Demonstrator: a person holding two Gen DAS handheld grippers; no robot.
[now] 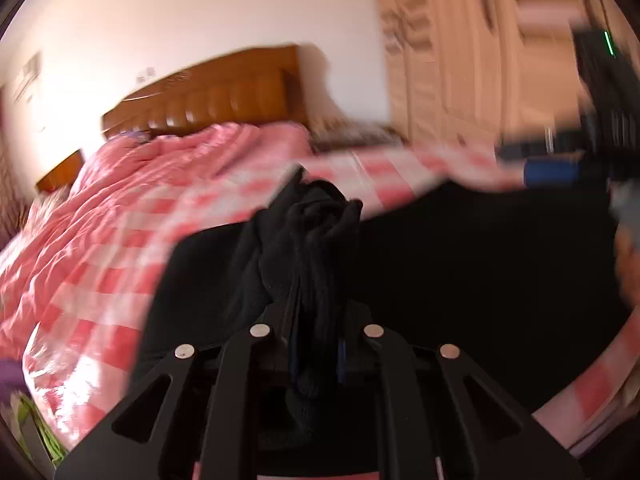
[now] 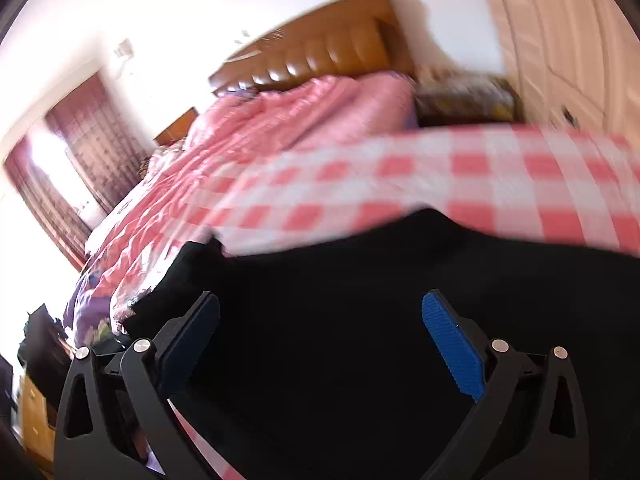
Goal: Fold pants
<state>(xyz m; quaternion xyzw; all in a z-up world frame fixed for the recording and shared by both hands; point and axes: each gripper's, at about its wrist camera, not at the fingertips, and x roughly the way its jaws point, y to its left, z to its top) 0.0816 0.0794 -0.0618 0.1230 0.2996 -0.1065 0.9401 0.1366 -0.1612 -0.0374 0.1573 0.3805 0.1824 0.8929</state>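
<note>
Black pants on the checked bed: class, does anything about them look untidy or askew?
Yes. The black pants lie spread on the pink checked bedspread, but one end is bunched into a twisted wad pinched in the left hand-held gripper, not flat.

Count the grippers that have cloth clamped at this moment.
1. The left gripper is shut on a bunch of the black pants. The right gripper is open above the pants, nothing between its jaws.

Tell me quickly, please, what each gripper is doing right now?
Left gripper: shut on the pants.
Right gripper: open, holding nothing, above the pants.
</note>
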